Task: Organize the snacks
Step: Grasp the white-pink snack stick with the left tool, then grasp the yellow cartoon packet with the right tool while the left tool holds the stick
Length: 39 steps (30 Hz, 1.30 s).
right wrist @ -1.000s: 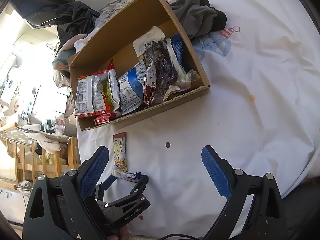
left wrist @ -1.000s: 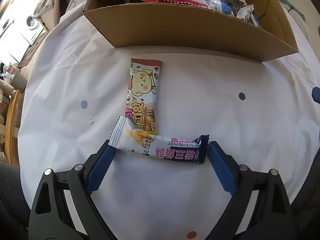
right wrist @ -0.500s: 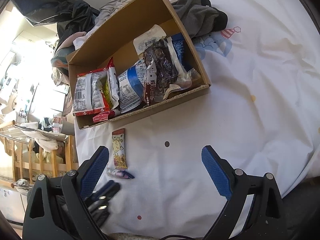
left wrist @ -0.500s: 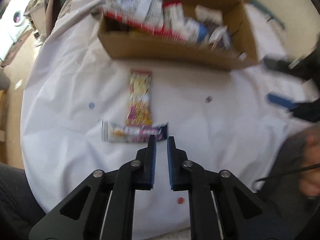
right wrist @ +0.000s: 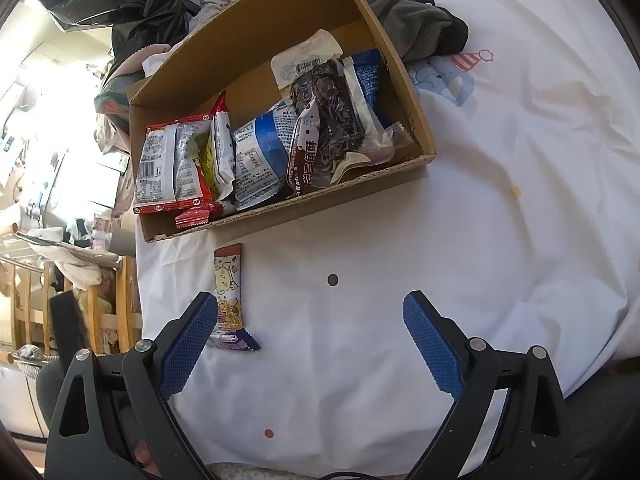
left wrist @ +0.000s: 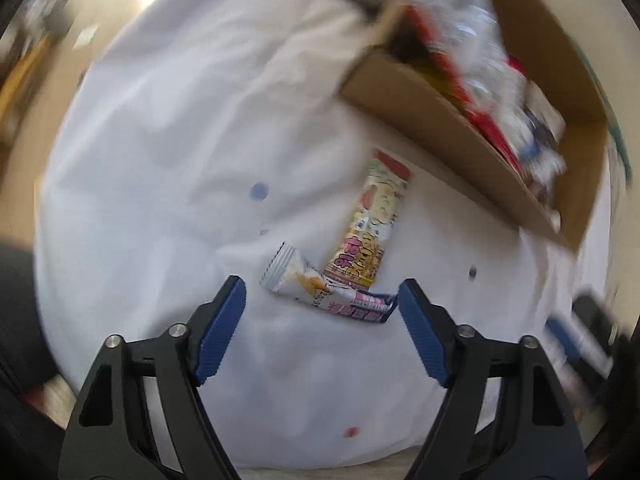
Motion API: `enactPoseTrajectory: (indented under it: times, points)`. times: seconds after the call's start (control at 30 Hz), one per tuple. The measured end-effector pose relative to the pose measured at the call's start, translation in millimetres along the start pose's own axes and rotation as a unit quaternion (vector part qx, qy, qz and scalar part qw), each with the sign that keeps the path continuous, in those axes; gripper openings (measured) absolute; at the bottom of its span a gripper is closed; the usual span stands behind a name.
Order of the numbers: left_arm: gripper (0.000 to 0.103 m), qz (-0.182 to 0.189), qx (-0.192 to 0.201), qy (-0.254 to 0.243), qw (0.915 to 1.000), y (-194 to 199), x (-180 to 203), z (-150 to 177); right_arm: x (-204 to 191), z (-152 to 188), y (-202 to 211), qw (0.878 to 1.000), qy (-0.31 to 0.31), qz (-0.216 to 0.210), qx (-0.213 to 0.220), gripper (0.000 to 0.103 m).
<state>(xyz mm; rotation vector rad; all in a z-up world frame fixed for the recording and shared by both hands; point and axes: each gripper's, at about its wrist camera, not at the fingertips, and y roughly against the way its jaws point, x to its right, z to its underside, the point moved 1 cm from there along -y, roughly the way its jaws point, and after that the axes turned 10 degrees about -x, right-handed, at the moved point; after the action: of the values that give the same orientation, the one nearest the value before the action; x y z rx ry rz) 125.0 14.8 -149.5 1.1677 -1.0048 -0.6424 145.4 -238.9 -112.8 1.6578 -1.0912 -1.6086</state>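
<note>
Two snack bars lie on the white cloth in front of a cardboard box (left wrist: 432, 120) full of snack packets. The long cream bar with a cartoon face (left wrist: 372, 220) points toward the box. The short white and navy bar (left wrist: 328, 292) lies across its near end. My left gripper (left wrist: 320, 332) is open and empty, just short of the short bar. My right gripper (right wrist: 310, 344) is open and empty over bare cloth. Both bars show beside its left finger: the cream bar (right wrist: 229, 284) and the short bar (right wrist: 234, 340). The box (right wrist: 280, 208) lies beyond.
A grey garment (right wrist: 416, 28) lies behind the box's right end. The cloth's left edge (right wrist: 138, 280) drops off to a wooden rack and room clutter. The right gripper shows blurred at the left wrist view's right edge (left wrist: 572, 340).
My left gripper shut half a second ago and is open again now. Its view swung, so the box now sits at the upper right. The right gripper barely moved.
</note>
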Motion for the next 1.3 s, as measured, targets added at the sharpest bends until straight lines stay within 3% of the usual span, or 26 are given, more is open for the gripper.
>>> enactPoseTrajectory:
  times: [0.1, 0.13, 0.2, 0.33, 0.47, 0.63, 0.8, 0.97, 1.1, 1.13, 1.2, 1.23, 1.3]
  points:
    - [0.050, 0.001, -0.008, 0.031, 0.9995, -16.9, 1.1, -0.8, 2.4, -1.4, 1.1, 1.000, -0.006, -0.006, 0.001, 0.096]
    - [0.039, -0.010, -0.013, 0.037, 0.9992, -23.3, 1.2, -0.5, 3.5, -1.9, 1.5, 1.000, -0.008, -0.007, 0.001, 0.096]
    - [0.029, -0.032, -0.012, 0.047, 0.9983, -30.2, -0.7, 1.6, 5.4, -2.6, 1.8, 1.000, -0.011, -0.009, 0.000, 0.096]
    - [0.013, -0.066, -0.025, 0.004, 0.9975, -31.2, 5.4, 9.4, 6.0, -3.2, -0.5, 1.000, -0.010, -0.012, -0.007, 0.096]
    - [0.009, -0.077, -0.033, -0.044, 0.9955, -19.0, 8.6, 12.5, -0.5, -1.3, -6.3, 1.000, -0.001, -0.018, -0.018, 0.096]
    - [0.007, -0.084, 0.000, -0.089, 0.9925, 19.7, 11.3, -1.2, -18.9, -0.6, -30.2, 0.997, 0.012, -0.043, -0.065, 0.095]
    - [0.003, -0.098, 0.038, -0.110, 0.9883, 48.6, 7.3, -15.4, -49.8, -4.2, -69.4, 0.992, 0.015, -0.059, -0.113, 0.079]
    - [0.003, -0.097, 0.050, -0.104, 0.9886, 48.2, -2.7, -24.1, -88.5, -9.5, -112.9, 0.992, 0.042, -0.001, -0.122, 0.073]
    - [0.003, -0.073, 0.020, -0.057, 0.9955, 33.0, -19.2, -38.4, -110.4, -10.4, -139.2, 0.989, 0.071, 0.057, -0.119, 0.070]
    - [0.003, -0.070, 0.017, -0.056, 0.9958, 34.2, -21.9, -39.1, -115.6, -9.4, -145.3, 0.987, 0.086, 0.077, -0.114, 0.067]
    - [0.004, -0.060, 0.014, -0.055, 0.9966, 34.9, -22.4, -37.6, -120.4, -6.9, -150.0, 0.982, 0.111, 0.114, -0.105, 0.050]
    - [0.004, -0.055, 0.014, -0.053, 0.9970, 35.2, -22.3, -37.1, -121.1, -5.3, -149.6, 0.979, 0.121, 0.127, -0.100, 0.030]
    - [0.004, -0.050, 0.015, -0.056, 0.9971, 35.7, -20.8, -36.9, -117.1, -2.1, -144.6, 0.978, 0.136, 0.121, -0.103, 0.028]
